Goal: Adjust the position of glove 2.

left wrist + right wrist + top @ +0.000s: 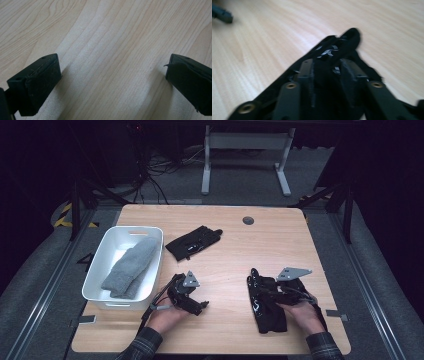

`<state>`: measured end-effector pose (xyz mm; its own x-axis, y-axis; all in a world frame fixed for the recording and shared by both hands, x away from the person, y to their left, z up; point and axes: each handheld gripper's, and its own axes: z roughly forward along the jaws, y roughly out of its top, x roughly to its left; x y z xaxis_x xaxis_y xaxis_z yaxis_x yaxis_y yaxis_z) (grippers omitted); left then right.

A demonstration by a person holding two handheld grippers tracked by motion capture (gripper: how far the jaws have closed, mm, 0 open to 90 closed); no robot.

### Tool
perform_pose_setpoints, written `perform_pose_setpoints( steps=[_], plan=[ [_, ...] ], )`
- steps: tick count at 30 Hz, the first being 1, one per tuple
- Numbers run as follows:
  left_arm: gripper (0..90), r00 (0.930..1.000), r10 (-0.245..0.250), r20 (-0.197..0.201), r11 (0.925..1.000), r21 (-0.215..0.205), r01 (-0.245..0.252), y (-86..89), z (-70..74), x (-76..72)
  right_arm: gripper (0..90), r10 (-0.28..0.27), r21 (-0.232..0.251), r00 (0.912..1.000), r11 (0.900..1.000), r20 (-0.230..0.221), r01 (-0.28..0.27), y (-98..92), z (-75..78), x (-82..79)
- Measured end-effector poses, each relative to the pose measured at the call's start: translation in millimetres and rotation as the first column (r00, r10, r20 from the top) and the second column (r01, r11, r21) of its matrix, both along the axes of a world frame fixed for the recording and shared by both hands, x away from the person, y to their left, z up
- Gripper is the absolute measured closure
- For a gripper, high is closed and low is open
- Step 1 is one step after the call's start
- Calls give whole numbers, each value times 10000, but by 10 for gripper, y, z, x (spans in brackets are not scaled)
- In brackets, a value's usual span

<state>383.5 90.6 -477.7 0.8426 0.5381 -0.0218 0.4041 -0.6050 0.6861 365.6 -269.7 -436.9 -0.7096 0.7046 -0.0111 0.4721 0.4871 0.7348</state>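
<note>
High view. A wooden table (230, 330) carries, at about 9 o'clock, a white bin (100, 270) holding a folded grey knit cloth (131, 267). Toward 12 o'clock from the table's middle lies a black glove (194, 242), flat and apart from both hands. The left gripper (200, 306), held in the left hand (165, 316) at about 7 o'clock, rests low over bare wood just beside the bin's near corner. At about 4 o'clock the right hand (302, 312) holds the right gripper (260, 287) over a second black glove (267, 312), which lies on the table with its fingers pointing toward 12 o'clock; the gripper's tips sit on the glove's upper part.

Left gripper view. The left gripper's (112, 80) two black jaws stand wide apart, released, with bare wood grain between them.

Right gripper view (blurred). The right gripper's (327, 72) jaws stand partly apart, astride a fold of the second black glove (344, 42), whose fabric runs up toward 1 o'clock beyond the tips. Cloth lies between the jaws; whether the pads press on it cannot be told from the blur. A dark piece of the left gripper (222, 15) shows at 10 o'clock.
</note>
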Motion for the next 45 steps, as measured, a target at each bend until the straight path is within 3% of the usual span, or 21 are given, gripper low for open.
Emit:
perform_pose_setpoints(
  steps=[5, 10, 15, 22, 26, 30, 31, 34, 35, 42, 45],
  plan=[
    [3, 10000, 2, 3, 10000, 6, -2, 0, 0, 0, 401, -1111, -30, 9935, 9938, 263, 1113, -284, -36, 73],
    [3, 10000, -1, 19, 10000, 11, 1, -1, 0, 0, 308, -2249, 85, 9735, 9744, 414, 2247, -551, -93, 170],
    [4, 10000, 45, -20, 10000, -25, -45, -6, 4, -4, 275, -2875, -4, 9570, 9577, 398, 2877, -687, -190, 233],
    [235, 9993, 337, 128, 9993, -146, -336, -15, 138, 34, 269, -2946, -7, 9549, 9555, 366, 2949, -738, -247, 258],
    [494, 9988, 486, 32, 9984, -293, -485, -35, 263, 102, 256, -2962, 25, 9549, 9551, 194, 2962, -758, -289, 274],
    [698, 9978, 662, -3, 9969, -427, -661, -50, 331, 194, 230, -3005, 53, 9535, 9538, 222, 3005, -769, -297, 281],
    [733, 9968, 774, -178, 9961, -410, -781, -57, 352, 247, 228, -3006, 69, 9534, 9537, 243, 3005, -769, -302, 282],
    [862, 9953, 956, 140, 9949, -349, -950, -73, 403, 328, 213, -3005, -3, 9534, 9537, 278, 3006, -764, -303, 284],
    [896, 9944, 1055, 6, 9937, -369, -1054, -71, 421, 371, 195, -2968, -31, 9546, 9549, 247, 2969, -763, -303, 286],
    [899, 9867, 1607, 222, 9870, -68, -1606, -130, 488, 649, 163, -2908, -95, 9566, 9567, 186, 2910, -758, -306, 289],
    [899, 9833, 1787, 333, 9834, 267, -1797, -159, 493, 775, 162, -2893, -111, 9570, 9571, 195, 2896, -759, -306, 289]
  ],
)
